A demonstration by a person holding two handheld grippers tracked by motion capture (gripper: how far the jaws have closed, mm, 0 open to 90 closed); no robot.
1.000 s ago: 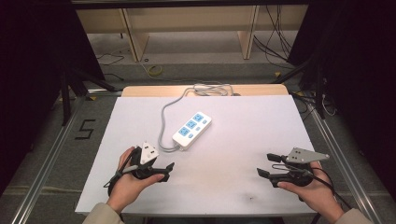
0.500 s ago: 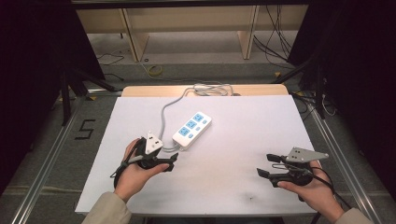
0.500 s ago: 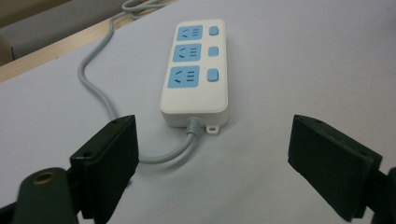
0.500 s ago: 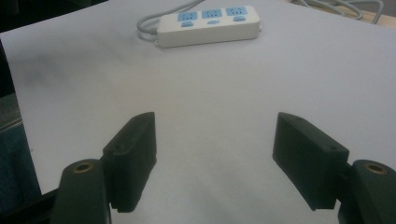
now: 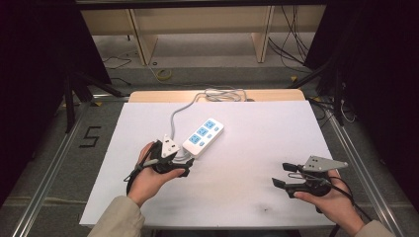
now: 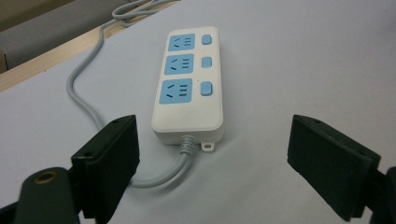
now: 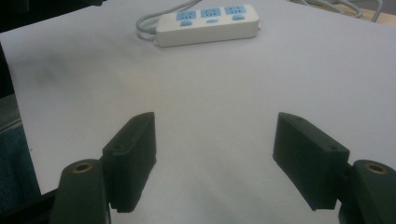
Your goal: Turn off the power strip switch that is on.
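A white power strip [image 5: 203, 137] with three blue sockets and three blue switches lies near the middle of the white table [image 5: 257, 143]. Its grey cable [image 5: 174, 118] loops from its near end back to the far edge. My left gripper [image 5: 187, 166] stands open just short of the strip's cable end. In the left gripper view the strip [image 6: 189, 84] lies ahead, a little beyond the two spread jaws of that gripper [image 6: 215, 158], nothing between them. My right gripper [image 5: 280, 174] is held open near the front right, far from the strip [image 7: 208, 24], its jaws [image 7: 215, 154] over bare table.
Spare cable is coiled [image 5: 225, 94] on the wooden strip at the table's far edge. Metal rails [image 5: 52, 163] run along both sides. A "5" mark [image 5: 90, 137] is on the floor at left, and wooden shelving [image 5: 197, 29] stands beyond the table.
My left gripper has moved forward and to the right, up to the power strip's near end. The right gripper has stayed where it was.
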